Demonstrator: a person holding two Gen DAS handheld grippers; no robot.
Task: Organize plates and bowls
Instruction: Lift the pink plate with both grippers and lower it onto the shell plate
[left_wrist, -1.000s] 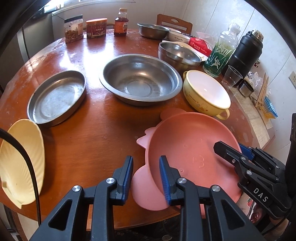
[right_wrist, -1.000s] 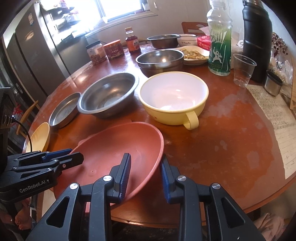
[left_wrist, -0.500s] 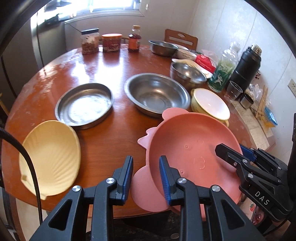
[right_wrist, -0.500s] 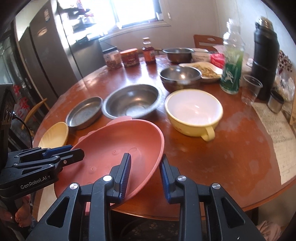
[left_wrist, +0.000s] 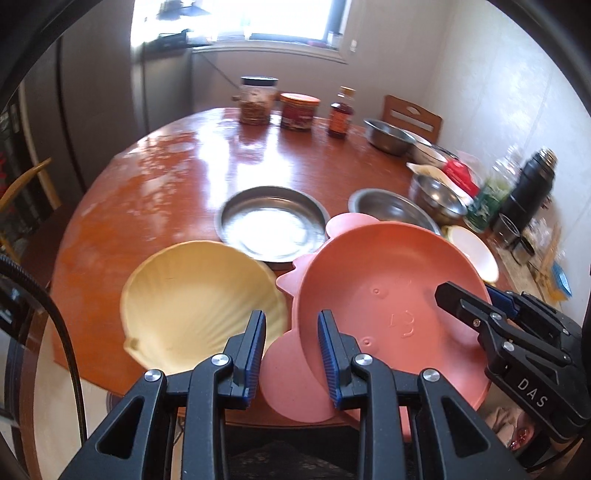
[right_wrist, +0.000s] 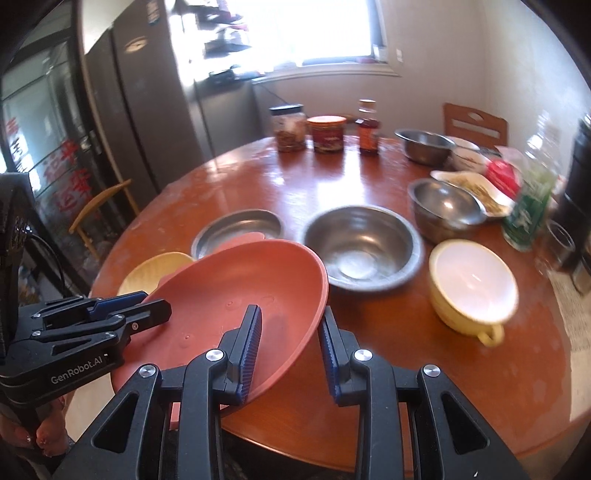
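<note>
The yellow shell-shaped plate (left_wrist: 192, 299) lies empty by the near edge of the round brown wooden table (left_wrist: 177, 166). The left gripper (left_wrist: 291, 354) and right gripper (right_wrist: 290, 350) each pinch the rim of the pink animal-shaped plastic bowl (left_wrist: 388, 295), empty and tilted above that edge. The round flat steel pan (left_wrist: 271, 225) beyond is empty.

The pink plate (left_wrist: 388, 295) hides the near part of the large steel bowl (left_wrist: 391, 208) and most of the yellow handled bowl (left_wrist: 474, 251) in the left wrist view. In the right wrist view the same plate covers most of the shell-shaped yellow plate (right_wrist: 159, 271) and the near rim of the shallow steel pan (right_wrist: 236, 230). The green bottle (right_wrist: 528, 214) and black flask (right_wrist: 580, 177) are blurred; the flask is cut off by the frame edge. Jar labels are illegible.
</note>
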